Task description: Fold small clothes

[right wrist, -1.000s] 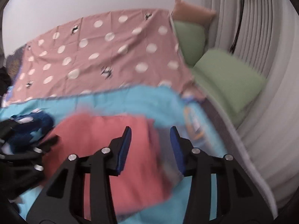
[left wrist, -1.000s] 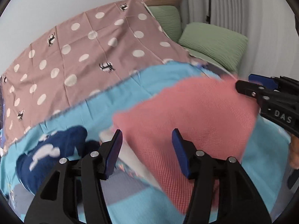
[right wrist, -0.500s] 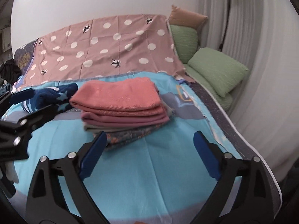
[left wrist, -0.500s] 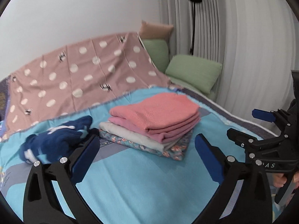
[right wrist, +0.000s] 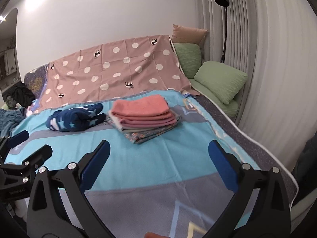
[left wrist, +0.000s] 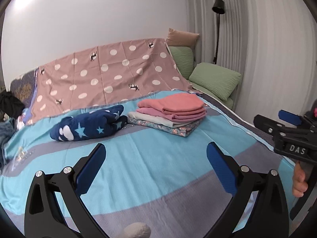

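Both grippers have pulled back toward me since a sec ago: then the coral piece was right btwn the fingers, blurred, mid-placement; now it lies flat on top of the stack and the tools hang well short of it. Left gripper (left wrist: 155, 165) has its jaws spread wide, nothing btwn them. Right gripper (right wrist: 158, 163) same, wide apart and empty.

The coral garment (left wrist: 174, 103) tops the folded stack (right wrist: 145, 119), w/ a pink layer, a pale one and a floral piece under it. In the left wrist view the stack sits at abt 1 o'clock from the fingers; in the right wrist view it's close to 12, slightly left. Edges look fairly square, no corner hanging loose that I can see.

Left of the stack, just beside and maybe touching it, is the navy star-print garment (left wrist: 89, 128), bunched up, not folded. That's at abt 11 o'clock in both views. It all sits on the turquoise-and-grey blanket (left wrist: 150, 158), w/ the dotted brown sheet (right wrist: 118, 67) behind and the green pillows (right wrist: 220, 81) off at 2 o'clock.

So, my read: one item done, the release is finished, and the navy piece is prob. next. It'd need dragging into the free blanket area in front and spreading flat first. Fluffy-looking fabric, so it may spring back and not hold a crease as well.
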`<state>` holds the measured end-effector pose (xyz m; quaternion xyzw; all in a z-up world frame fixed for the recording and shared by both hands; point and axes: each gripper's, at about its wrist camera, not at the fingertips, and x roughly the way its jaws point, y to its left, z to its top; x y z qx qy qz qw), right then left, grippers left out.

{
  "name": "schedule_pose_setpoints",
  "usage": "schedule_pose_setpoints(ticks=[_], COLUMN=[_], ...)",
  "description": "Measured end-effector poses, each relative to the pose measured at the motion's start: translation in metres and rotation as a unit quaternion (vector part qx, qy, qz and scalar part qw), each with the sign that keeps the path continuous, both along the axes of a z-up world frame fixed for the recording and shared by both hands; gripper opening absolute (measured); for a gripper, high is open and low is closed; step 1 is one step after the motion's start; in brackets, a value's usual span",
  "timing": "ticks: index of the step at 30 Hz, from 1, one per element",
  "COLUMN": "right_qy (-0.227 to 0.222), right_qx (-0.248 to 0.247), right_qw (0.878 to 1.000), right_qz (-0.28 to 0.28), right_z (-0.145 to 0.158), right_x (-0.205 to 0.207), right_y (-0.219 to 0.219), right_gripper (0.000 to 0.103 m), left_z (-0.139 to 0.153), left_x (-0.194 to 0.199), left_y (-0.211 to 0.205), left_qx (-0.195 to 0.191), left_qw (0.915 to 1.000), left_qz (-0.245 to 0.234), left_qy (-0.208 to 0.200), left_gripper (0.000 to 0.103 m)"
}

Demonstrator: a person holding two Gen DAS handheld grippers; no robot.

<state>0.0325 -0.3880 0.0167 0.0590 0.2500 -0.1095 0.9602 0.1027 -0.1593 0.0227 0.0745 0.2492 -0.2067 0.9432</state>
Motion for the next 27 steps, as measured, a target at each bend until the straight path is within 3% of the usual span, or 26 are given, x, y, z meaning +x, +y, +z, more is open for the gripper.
schedule_pose_setpoints(ticks=[13,27], right_qy=[-0.018,0.000], right_qx=[-0.002,-0.019], right_qw=[1.000,1.000], right_qz=[0.014,0.025], right_z=[0.019,0.010], right_x=[-0.051,-0.069], right_y=[0.035,0.053], right_gripper=[0.101,0.101], left_z=[0.016,0.010], left_x=[-0.059,-0.078], left_y=[0.033,0.055], left_qx=[-0.005,-0.010], left_qw=[0.9995,0.9996], left_qz=[0.019,0.025], left_qy=[-0.025,-0.009], left_gripper=[0.102,0.102])
